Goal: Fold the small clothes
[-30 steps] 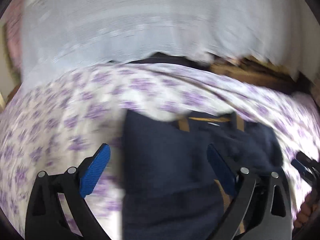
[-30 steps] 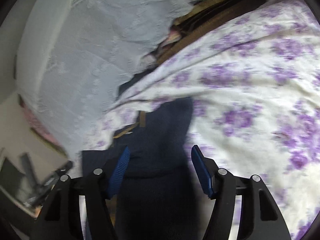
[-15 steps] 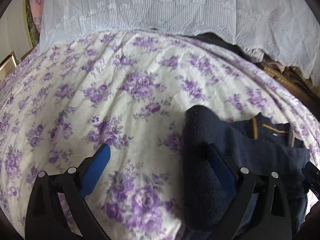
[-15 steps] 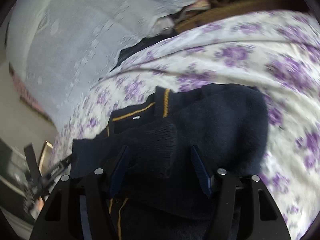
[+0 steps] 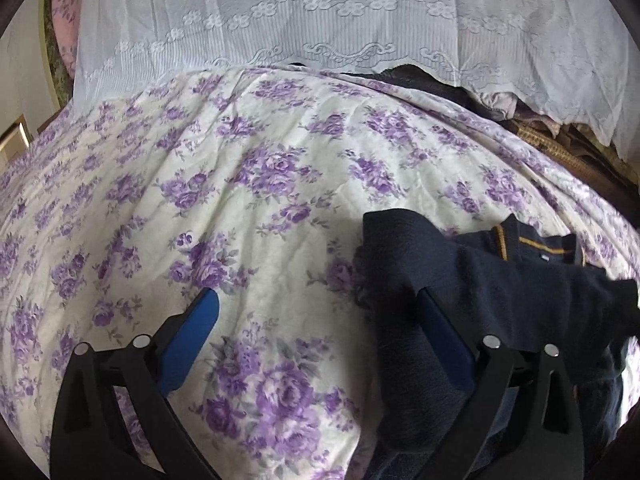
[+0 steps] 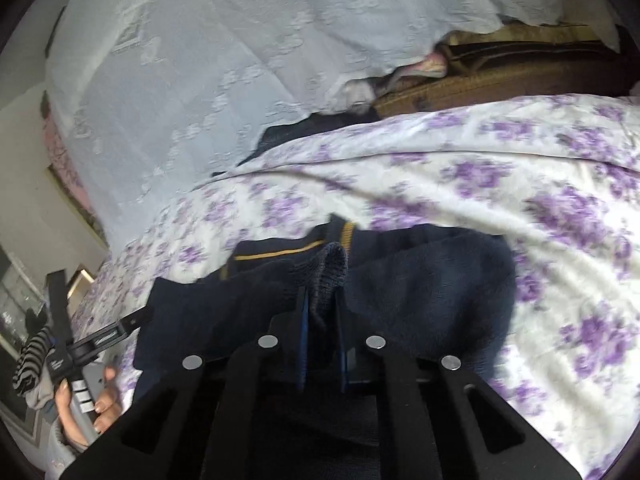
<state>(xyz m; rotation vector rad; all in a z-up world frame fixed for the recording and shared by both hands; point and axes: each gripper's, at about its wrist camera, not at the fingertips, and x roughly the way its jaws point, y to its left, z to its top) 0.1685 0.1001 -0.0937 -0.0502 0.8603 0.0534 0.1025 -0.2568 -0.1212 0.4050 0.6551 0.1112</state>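
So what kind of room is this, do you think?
Most likely a bedroom: a purple floral bedsheet covers a wide soft surface, a white lace cloth drapes behind it, and a navy sweater lies on the sheet.

Purple-flowered bedsheet (image 5: 248, 184) under daylit white lace curtain (image 5: 320, 16).

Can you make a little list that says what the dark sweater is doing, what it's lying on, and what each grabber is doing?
garment: navy sweater with a thin yellow stripe near the collar, partly folded
surface: bedsheet, cream with purple flowers
behind: white lace cloth hanging past the bed
left gripper: open, holding nothing, its right finger against the sweater's edge
right gripper: shut on the sweater's ribbed cuff
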